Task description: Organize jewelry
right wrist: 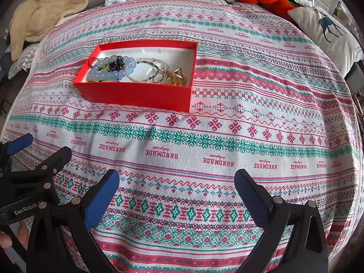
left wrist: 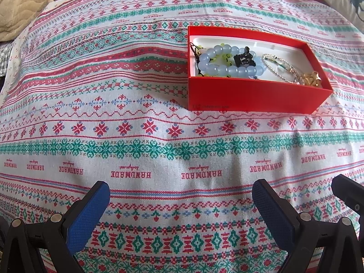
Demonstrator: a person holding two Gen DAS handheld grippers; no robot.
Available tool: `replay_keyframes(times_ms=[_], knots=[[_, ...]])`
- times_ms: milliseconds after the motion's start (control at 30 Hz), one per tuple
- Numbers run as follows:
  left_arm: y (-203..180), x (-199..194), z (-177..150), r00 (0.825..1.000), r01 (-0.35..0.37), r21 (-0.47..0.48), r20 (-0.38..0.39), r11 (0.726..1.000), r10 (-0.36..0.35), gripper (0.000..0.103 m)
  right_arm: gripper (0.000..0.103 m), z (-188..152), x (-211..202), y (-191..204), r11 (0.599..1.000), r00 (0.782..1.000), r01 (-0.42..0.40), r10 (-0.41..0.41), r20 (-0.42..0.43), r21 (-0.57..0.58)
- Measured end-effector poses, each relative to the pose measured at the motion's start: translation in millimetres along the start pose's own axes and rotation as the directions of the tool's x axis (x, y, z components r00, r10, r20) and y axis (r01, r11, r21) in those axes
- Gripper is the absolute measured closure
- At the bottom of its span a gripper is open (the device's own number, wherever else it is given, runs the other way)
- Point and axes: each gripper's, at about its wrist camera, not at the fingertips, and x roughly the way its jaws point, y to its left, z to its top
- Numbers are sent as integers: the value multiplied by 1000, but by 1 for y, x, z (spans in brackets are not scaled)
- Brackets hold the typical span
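A red box (right wrist: pixel 134 95) sits on the patterned cloth (right wrist: pixel 227 136), holding a blue bead bracelet (right wrist: pixel 107 75), thin bangles (right wrist: pixel 145 68) and gold rings (right wrist: pixel 177 76) — all inside its white tray. Both the left gripper (left wrist: pixel 180 192) and right gripper (right wrist: pixel 177 180) hover near the cloth's front edge, well apart from the box — jaws spread wide, empty.

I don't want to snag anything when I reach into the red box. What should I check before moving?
1. Left gripper open, nothing held: ok.
2. Right gripper open, nothing held: ok.
3. Red box uncovered, lying flat on the patterned cloth: ok.
4. Cloth between grippers and box free of objects: ok.
5. Blue bead bracelet separate from the black charm and cords: not ok, they overlap.
6. Gold pieces untangled from thin bangles: cannot tell.
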Motion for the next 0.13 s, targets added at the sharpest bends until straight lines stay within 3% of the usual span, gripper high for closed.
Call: replay_keyframes(times_ms=[133], knots=[[1,1,-2,1000,16,-5,-1,1000,-16,1,1,-1,0,1,1000,1000,4,-4,3,-1]])
